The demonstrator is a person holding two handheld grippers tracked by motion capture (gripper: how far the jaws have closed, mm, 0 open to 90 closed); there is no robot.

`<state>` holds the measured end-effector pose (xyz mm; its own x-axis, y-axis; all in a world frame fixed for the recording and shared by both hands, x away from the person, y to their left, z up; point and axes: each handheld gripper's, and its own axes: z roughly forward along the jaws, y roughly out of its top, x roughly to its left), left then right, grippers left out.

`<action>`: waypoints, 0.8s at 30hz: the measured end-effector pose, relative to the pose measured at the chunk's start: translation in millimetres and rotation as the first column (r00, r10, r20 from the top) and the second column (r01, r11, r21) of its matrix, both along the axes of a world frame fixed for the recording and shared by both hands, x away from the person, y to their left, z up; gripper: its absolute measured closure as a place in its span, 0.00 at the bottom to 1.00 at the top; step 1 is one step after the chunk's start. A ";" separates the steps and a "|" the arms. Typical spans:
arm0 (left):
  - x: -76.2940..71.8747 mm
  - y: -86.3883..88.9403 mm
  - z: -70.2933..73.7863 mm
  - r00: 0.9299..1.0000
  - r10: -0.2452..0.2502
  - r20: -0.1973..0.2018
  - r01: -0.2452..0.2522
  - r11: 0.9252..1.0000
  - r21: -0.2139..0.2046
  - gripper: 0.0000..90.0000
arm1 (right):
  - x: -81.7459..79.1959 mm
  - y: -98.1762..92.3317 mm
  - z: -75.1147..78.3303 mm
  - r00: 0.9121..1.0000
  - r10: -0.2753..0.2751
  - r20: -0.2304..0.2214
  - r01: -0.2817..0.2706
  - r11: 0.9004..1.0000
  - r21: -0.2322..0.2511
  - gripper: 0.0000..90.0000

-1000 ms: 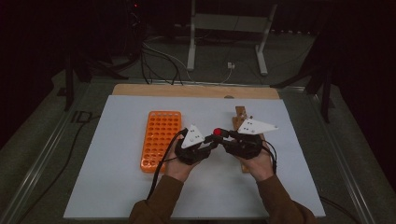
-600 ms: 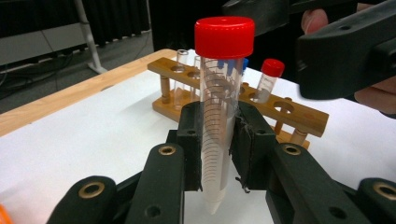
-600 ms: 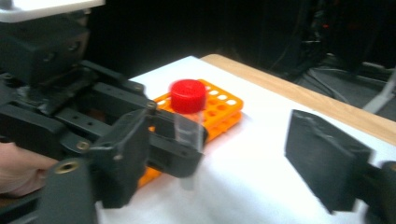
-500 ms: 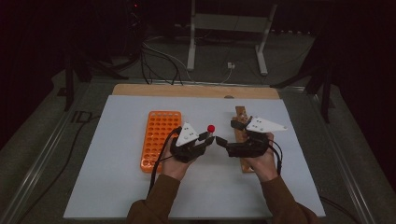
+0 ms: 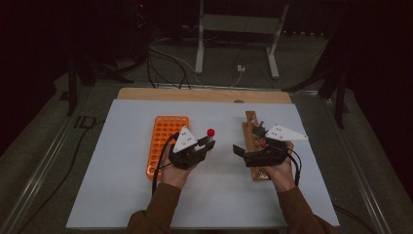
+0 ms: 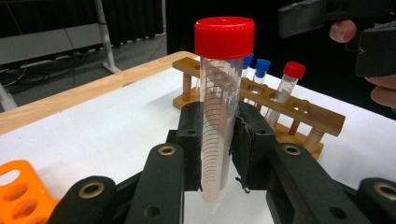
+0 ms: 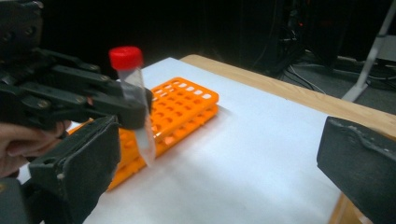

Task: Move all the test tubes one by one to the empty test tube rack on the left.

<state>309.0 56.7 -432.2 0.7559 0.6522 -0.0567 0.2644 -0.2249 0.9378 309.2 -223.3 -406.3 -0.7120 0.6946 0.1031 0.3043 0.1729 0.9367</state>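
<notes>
We have the left gripper (image 5: 210,144) pinching a clear graduated tube (image 6: 217,126) with a red cap (image 6: 224,36), jaws pressed on its lower half, tube upright with its conical tip hanging clear of the white surface (image 5: 122,185). In the high view the cap (image 5: 211,132) sits just above the left jaws, between the orange rack (image 5: 163,136) and the wooden rack (image 5: 252,127). Our right gripper (image 5: 237,150) has just been opening its jaws; they now stand spread wide with nothing between them, apart from the tube. The right gripper view puts the tube (image 7: 138,114) in front of the orange rack (image 7: 187,105), tilted slightly, left jaws clamped on it. In the left gripper view, the wooden rack (image 6: 299,109) behind carries two blue-capped tubes (image 6: 261,70) and one red-capped tube (image 6: 288,81). Orange rack lies flat on the surface, just left of our left hand (image 5: 173,170). Right hand (image 5: 280,170) rests over the wooden rack's near end.
</notes>
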 end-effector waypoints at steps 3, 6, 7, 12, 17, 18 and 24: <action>-1.1 4.6 0.0 1.000 0.007 0.003 -0.007 1.000 0.000 0.83 | -0.8 -5.9 -1.6 1.000 -0.014 -0.002 0.014 1.000 -0.004 0.00; -2.9 8.8 -0.7 1.000 0.015 0.003 -0.015 1.000 -0.001 0.83 | -2.0 -11.1 -2.5 1.000 -0.031 -0.002 0.031 1.000 -0.005 0.00; -3.5 10.4 -1.1 1.000 0.017 0.004 -0.017 1.000 0.002 0.83 | -2.7 -12.8 -2.8 0.999 -0.033 -0.003 0.033 0.999 0.000 0.00; -6.2 19.2 -3.6 0.999 0.034 0.001 -0.034 0.999 0.004 0.83 | -5.5 -22.4 -5.5 0.999 -0.052 -0.001 0.052 0.999 -0.006 0.00; -9.2 29.7 -5.8 0.999 0.050 -0.001 -0.049 0.999 0.006 0.82 | -6.7 -34.0 -8.6 0.997 -0.078 -0.004 0.078 0.997 -0.002 0.00; -10.1 31.8 -6.5 0.999 0.051 -0.002 -0.051 0.999 0.008 0.82 | -7.1 -36.0 -9.0 0.996 -0.084 -0.008 0.084 0.996 0.000 0.00; -16.7 45.3 -13.2 0.997 0.073 -0.012 -0.073 0.997 0.016 0.82 | -8.2 -43.3 -12.1 0.995 -0.101 -0.013 0.101 0.995 -0.003 0.00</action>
<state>292.3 102.0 -445.4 0.7055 0.7065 -0.0556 0.2924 -0.2187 0.9309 301.0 -266.6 -418.4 -0.6366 0.7632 0.1103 0.3330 0.1431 0.9320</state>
